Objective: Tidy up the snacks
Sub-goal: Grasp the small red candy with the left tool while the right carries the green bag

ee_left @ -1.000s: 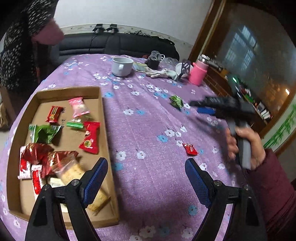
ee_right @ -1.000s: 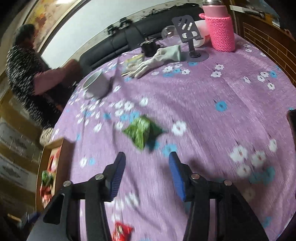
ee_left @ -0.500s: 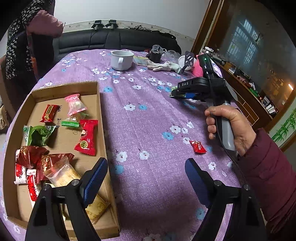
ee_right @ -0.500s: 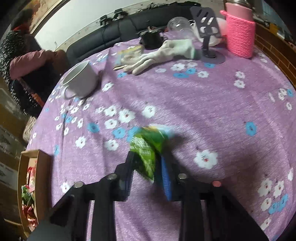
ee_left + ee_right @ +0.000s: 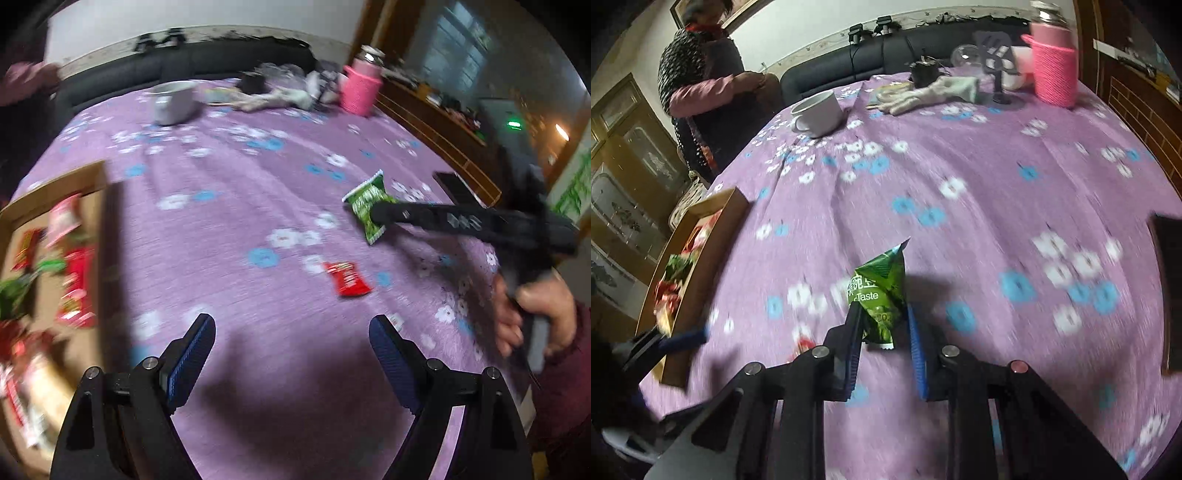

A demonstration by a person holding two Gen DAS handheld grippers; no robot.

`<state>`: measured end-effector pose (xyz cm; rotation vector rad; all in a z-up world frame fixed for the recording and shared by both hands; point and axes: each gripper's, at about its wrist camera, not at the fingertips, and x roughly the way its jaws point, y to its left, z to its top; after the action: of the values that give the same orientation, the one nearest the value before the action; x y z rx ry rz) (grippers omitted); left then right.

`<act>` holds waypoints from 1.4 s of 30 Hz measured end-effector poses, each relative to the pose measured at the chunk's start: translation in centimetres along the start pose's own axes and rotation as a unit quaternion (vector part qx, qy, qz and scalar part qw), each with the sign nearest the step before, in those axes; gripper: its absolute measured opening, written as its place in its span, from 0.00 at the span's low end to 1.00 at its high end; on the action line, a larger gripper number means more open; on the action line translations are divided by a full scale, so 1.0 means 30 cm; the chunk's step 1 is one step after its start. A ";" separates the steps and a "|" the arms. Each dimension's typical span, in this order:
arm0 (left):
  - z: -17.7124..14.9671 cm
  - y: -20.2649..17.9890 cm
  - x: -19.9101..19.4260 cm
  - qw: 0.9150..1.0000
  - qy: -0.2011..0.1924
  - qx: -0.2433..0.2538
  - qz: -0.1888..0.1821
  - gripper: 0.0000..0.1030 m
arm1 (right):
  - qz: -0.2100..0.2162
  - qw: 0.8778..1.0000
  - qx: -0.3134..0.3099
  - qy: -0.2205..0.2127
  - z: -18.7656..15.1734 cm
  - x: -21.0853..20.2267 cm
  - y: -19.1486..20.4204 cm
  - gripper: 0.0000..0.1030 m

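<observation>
right gripper (image 5: 882, 328) clamped on green snack packet (image 5: 881, 291), lifted off cloth | left gripper (image 5: 291, 354) wide, empty | red snack (image 5: 346, 282) just ahead of it, loose | cardboard tray (image 5: 96, 177) to its left, many snacks in | progress: mostly done, two left

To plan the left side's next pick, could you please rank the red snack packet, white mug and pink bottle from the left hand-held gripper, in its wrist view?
From the left hand-held gripper:
1. Red snack packet, just ahead, slightly right.
2. White mug, far, left of centre.
3. Pink bottle, far right edge, slightly beyond the mug.
</observation>
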<state>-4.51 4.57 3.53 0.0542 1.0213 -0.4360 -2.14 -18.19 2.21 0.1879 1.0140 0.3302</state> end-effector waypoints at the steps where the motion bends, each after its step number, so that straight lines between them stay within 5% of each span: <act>1: 0.012 -0.023 0.026 1.000 0.001 0.008 0.001 0.85 | -0.003 1.000 0.000 0.000 -0.014 -0.009 -0.013 0.22; 8: 0.068 -0.109 0.162 0.998 0.011 0.048 0.043 0.79 | 0.006 1.000 0.006 -0.004 -0.054 -0.033 -0.057 0.22; 11: 0.058 -0.136 0.181 0.995 0.009 0.079 0.061 0.52 | 0.010 1.000 0.007 -0.005 -0.062 -0.033 -0.058 0.22; 13: 0.056 -0.136 0.177 0.995 0.003 0.088 0.050 0.24 | 0.010 1.000 0.006 -0.005 -0.063 -0.031 -0.054 0.22; 20: 0.055 -0.078 0.118 0.998 -0.016 0.053 0.031 0.19 | 0.009 1.000 -0.011 -0.012 -0.056 -0.053 0.004 0.22; 27: 0.018 0.037 -0.085 0.998 -0.062 0.000 0.025 0.19 | 0.031 0.998 -0.050 -0.016 -0.036 -0.075 0.167 0.22; 35: -0.123 0.357 -0.346 0.984 -0.105 -0.108 0.091 0.20 | 0.092 0.988 -0.122 0.003 -0.008 -0.013 0.500 0.22; 42: -0.199 0.590 -0.379 0.970 -0.097 -0.168 0.147 0.20 | 0.132 0.978 -0.155 0.050 0.022 0.154 0.786 0.23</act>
<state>-7.76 25.90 7.06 -0.1384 0.8647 0.0060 -3.67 5.50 6.04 0.0212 1.0236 0.7404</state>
